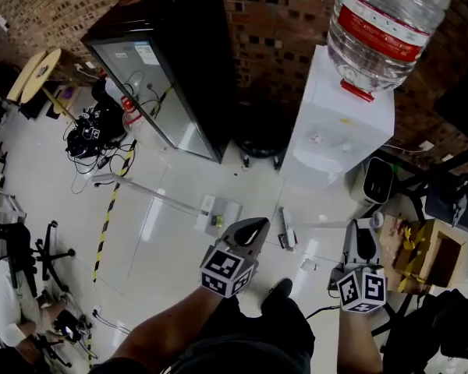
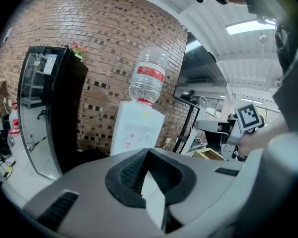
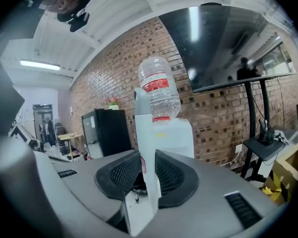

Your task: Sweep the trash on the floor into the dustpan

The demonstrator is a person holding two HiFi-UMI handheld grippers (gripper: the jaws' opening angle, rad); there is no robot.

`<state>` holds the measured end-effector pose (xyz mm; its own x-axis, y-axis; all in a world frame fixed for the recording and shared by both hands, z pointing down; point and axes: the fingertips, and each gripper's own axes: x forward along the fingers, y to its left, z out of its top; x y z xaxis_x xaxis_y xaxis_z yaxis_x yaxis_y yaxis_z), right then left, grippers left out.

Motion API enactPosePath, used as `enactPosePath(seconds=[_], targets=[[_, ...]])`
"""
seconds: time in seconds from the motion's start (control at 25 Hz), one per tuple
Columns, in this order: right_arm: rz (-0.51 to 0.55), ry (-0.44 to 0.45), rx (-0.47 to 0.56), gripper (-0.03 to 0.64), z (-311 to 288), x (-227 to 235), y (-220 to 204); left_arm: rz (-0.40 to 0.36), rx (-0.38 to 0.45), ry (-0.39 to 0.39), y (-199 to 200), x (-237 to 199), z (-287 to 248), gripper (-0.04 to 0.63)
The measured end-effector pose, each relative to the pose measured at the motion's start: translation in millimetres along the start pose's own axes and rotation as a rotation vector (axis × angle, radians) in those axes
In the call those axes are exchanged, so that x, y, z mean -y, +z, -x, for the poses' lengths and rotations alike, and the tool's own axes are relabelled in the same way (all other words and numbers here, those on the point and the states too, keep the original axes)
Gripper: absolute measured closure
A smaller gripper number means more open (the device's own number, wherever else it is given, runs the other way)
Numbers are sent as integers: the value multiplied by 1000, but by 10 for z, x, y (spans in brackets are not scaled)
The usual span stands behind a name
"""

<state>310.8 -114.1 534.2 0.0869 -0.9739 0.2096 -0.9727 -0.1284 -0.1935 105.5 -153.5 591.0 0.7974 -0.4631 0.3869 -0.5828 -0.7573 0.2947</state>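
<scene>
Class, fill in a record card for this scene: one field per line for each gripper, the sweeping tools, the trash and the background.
left gripper: jaws together, nothing held
right gripper: shut on white broom handle
broom head: on floor between the grippers
dustpan: lying on floor ahead of left gripper, unheld
trash: pale scrap on floor near right gripper
background: water dispenser, black cabinet, brick wall

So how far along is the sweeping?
Barely begun. Nothing looks swept: a small scrap lies loose on the floor. In hand: the right gripper is shut on a white handle, whose far end rests on the floor. The left gripper is shut and empty. A second long-handled tool lies flat on the floor. Left to do: lifting that tool and sweeping.
</scene>
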Motion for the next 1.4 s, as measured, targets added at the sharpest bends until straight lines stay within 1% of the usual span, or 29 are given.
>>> enactPosePath(seconds=[0.2,0.4,0.48,0.6,0.68,0.8,0.92,1.0,1.12,1.2,1.4], targets=[[93,-15,-23,508,144,372,-209,3,-24,-2,-113,266,-113,588],[166,-8,-9,509,279,569,-248,-4,-43,-8,-169,461,-213,588],[180,-18,-5,512,348,665,-229,-5,-47,-12,-171,530,-234,588],[174,-37,-4,514,447,830,-195,-13,-52,-21,-164,612,-257,588],[176,-25,-8,514,476,847,-198,-25,-55,-25,-158,654,-271,588],[193,41,-24,514,477,659,-232,-51,-62,-36,-162,750,-286,588],[206,117,-43,512,500,391,-277,-51,-60,-62,-146,841,-272,588],[209,152,-55,512,500,244,-293,-45,-50,-70,-107,827,-236,588],[202,203,-70,512,471,19,-322,-44,-35,-51,-52,688,-145,588],[188,223,-80,512,405,-128,-348,-39,-26,-28,-26,541,-89,588],[130,219,-105,511,162,-510,-378,-15,-15,4,-18,214,96,588]])
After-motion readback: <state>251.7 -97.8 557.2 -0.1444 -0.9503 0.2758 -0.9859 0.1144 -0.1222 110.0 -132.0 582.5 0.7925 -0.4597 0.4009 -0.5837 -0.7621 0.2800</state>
